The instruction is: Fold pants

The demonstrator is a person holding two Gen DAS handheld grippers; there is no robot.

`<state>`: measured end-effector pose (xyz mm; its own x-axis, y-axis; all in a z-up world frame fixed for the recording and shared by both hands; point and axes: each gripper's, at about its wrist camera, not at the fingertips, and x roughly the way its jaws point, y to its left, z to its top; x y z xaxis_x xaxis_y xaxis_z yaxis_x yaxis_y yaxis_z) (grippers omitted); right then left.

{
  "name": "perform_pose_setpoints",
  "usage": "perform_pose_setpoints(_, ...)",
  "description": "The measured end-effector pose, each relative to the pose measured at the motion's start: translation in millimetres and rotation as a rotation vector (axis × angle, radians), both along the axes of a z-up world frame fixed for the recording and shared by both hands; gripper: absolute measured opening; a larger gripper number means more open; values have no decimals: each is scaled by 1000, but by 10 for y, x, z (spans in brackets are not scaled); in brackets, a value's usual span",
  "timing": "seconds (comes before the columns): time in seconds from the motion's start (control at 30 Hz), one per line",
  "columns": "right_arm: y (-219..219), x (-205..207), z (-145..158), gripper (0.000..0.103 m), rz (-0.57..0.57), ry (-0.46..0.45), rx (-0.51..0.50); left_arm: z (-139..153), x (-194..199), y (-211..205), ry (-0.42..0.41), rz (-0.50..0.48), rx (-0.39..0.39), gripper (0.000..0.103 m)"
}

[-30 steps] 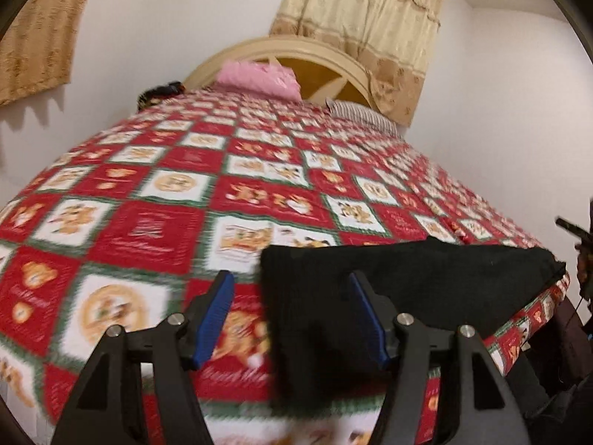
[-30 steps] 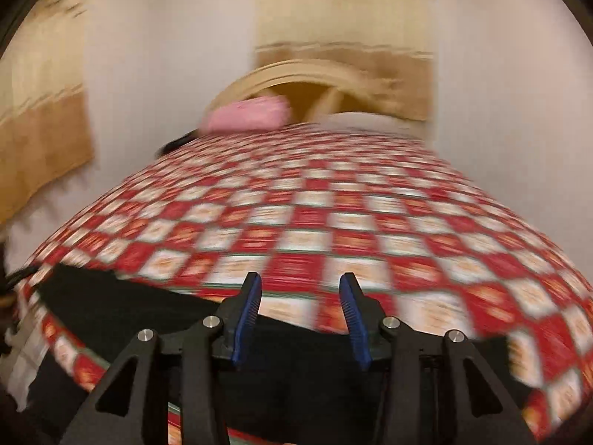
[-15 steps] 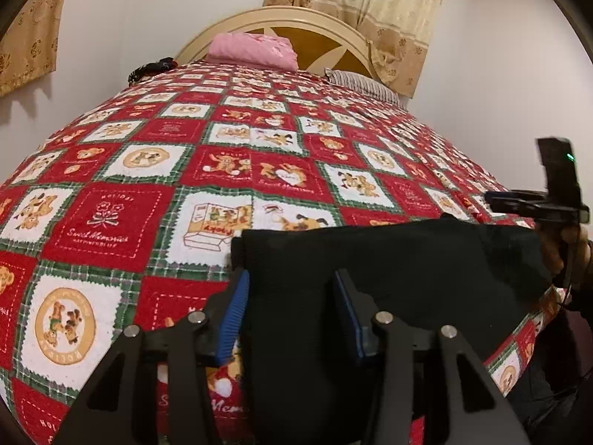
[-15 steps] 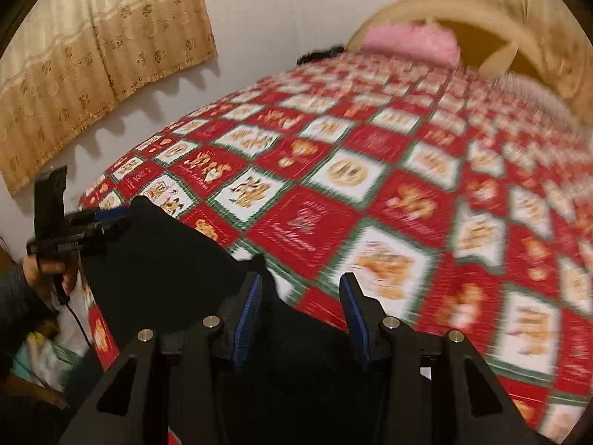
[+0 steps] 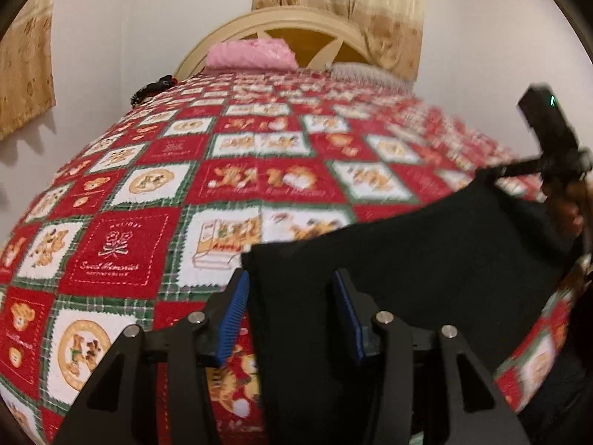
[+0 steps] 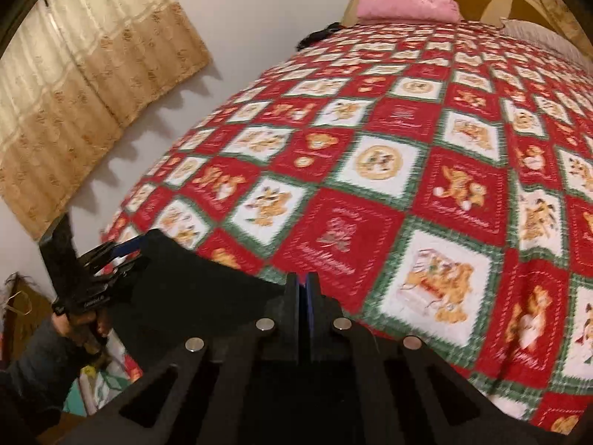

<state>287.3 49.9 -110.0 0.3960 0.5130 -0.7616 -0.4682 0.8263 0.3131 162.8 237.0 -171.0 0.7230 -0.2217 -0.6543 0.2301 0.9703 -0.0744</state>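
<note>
While the bed (image 5: 155, 193) fills both views under its red, white and green patchwork quilt (image 6: 370, 200), the black pants (image 5: 426, 259) lie flat across its near edge, one end hanging over the side; a cream headboard (image 5: 296, 24) arches at the far end against a white wall (image 5: 148, 18), with beige curtains (image 6: 92, 85) on the side wall and behind the headboard; a pink pillow (image 5: 252, 53) rests against the headboard, a striped one (image 5: 367, 72) just beside it, and a small dark item (image 5: 152, 89), too blurred to tell, sits at the quilt's far edge.

Seen from its own camera, the left gripper (image 5: 291, 311) points down at the near corner of the pants, its jaws standing apart with the cloth's edge between the blue pads (image 5: 231, 315); whether either pad presses the fabric I cannot tell. From the right camera that same tool shows at the far corner of the pants, a hand (image 6: 79, 324) in a dark sleeve (image 6: 33, 371) around its handle.

The right gripper (image 6: 304, 296) has its jaws brought fully together, fingers touching, right at the black cloth's edge; whether fabric is caught in them I cannot tell from that camera, though in the left camera's view its tip meets the raised far corner of the pants.
</note>
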Motion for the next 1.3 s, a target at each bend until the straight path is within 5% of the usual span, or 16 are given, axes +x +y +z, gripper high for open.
perform_pose_setpoints(0.13,-37,107,-345,0,-53,59,-84,8,14,46,0,28,-9,55)
perform_pose_setpoints(0.27,-194,84,-391,1,-60,108,-19,1,-2,109,2,71,1,67)
perform_pose_setpoints(0.4,-274,-177,-91,49,-80,-19,-60,5,-10,141,0,89,23,67)
perform_pose_setpoints(0.47,-240,-393,47,49,-25,-62,-40,-4,-1,101,0,95,53,68)
perform_pose_setpoints(0.57,-42,-767,128,49,76,-97,-55,3,61,57,-7,167,130,90)
perform_pose_setpoints(0.7,282,-1253,28,49,239,-95,-37,-28,143,154,28,200,98,95)
perform_pose_setpoints(0.83,538,-1505,-367,49,289,-30,-137,-69,165,251,63,232,52,100)
perform_pose_setpoints(0.97,515,-1619,-332,49,278,-63,-138,-40,106,295,61,260,21,99)
perform_pose_setpoints(1.1,260,-1635,-135,49,232,-101,-108,204,-193,224,-36,286,32,97)
perform_pose_setpoints(1.3,-656,-1600,304,49,-5,-226,-115,628,-531,-327,-145,112,43,97)
